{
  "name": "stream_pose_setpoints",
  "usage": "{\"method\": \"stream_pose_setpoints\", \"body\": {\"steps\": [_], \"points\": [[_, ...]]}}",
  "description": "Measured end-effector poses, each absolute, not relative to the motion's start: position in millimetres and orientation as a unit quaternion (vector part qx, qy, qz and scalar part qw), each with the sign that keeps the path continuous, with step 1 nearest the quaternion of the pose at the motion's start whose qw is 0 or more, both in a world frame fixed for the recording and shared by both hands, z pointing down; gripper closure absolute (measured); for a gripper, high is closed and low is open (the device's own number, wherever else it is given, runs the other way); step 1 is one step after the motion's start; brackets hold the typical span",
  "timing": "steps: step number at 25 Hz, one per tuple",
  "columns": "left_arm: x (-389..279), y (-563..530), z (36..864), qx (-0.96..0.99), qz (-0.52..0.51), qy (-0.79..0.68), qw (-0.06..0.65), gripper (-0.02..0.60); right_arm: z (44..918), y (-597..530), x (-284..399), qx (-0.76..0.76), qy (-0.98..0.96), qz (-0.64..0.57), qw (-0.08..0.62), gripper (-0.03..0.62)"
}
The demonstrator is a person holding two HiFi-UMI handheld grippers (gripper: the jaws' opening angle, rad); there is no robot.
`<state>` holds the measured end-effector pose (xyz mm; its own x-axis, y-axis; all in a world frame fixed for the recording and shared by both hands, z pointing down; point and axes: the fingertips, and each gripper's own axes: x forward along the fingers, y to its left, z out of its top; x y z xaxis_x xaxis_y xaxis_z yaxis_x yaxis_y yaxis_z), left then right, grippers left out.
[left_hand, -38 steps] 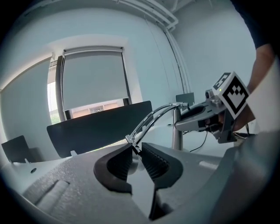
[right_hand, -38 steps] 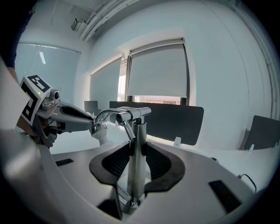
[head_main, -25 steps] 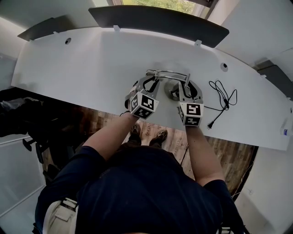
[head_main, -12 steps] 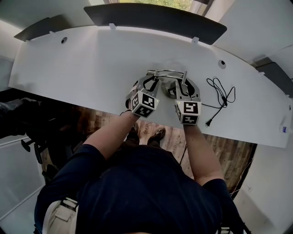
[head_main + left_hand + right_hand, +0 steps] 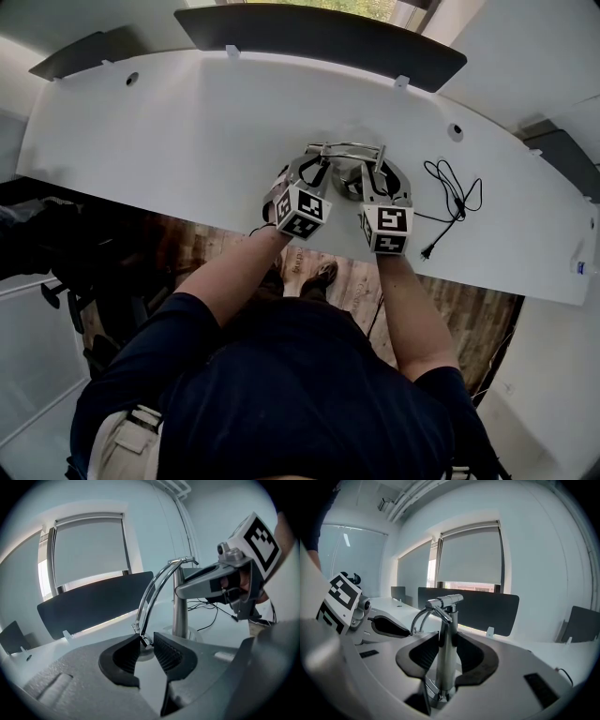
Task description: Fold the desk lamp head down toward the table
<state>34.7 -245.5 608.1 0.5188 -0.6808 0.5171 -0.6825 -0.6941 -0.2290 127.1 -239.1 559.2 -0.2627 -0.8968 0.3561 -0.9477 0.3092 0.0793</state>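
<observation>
A chrome desk lamp stands near the desk's front edge, with an upright post (image 5: 445, 653) on a round base (image 5: 354, 187). Its thin curved head arm (image 5: 157, 588) arcs from the top hinge (image 5: 445, 600) down to the left, almost to the tabletop. My right gripper (image 5: 446, 644) is shut on the post at mid-height, also in the head view (image 5: 375, 173). My left gripper (image 5: 145, 641) is to the left of the post (image 5: 309, 161). It pinches the low tip of the head arm between its fingertips.
The lamp's black cord and plug (image 5: 455, 202) lie coiled on the white desk (image 5: 187, 122) to the right of the base. A dark partition panel (image 5: 319, 37) runs along the desk's far edge. Wooden floor shows below the front edge.
My left gripper has sunk a little with the lamp's curved head arm in it. The right gripper has stayed still on the post.
</observation>
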Motion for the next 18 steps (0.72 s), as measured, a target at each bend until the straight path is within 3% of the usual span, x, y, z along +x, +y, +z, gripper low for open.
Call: {"method": "stream_pose_setpoints", "body": {"steps": [18], "points": [[9, -228, 562, 0.884, 0.299, -0.358, -0.025, 0.462, 559, -205, 123, 0.589, -0.781, 0.093, 0.187, 0.453]]}}
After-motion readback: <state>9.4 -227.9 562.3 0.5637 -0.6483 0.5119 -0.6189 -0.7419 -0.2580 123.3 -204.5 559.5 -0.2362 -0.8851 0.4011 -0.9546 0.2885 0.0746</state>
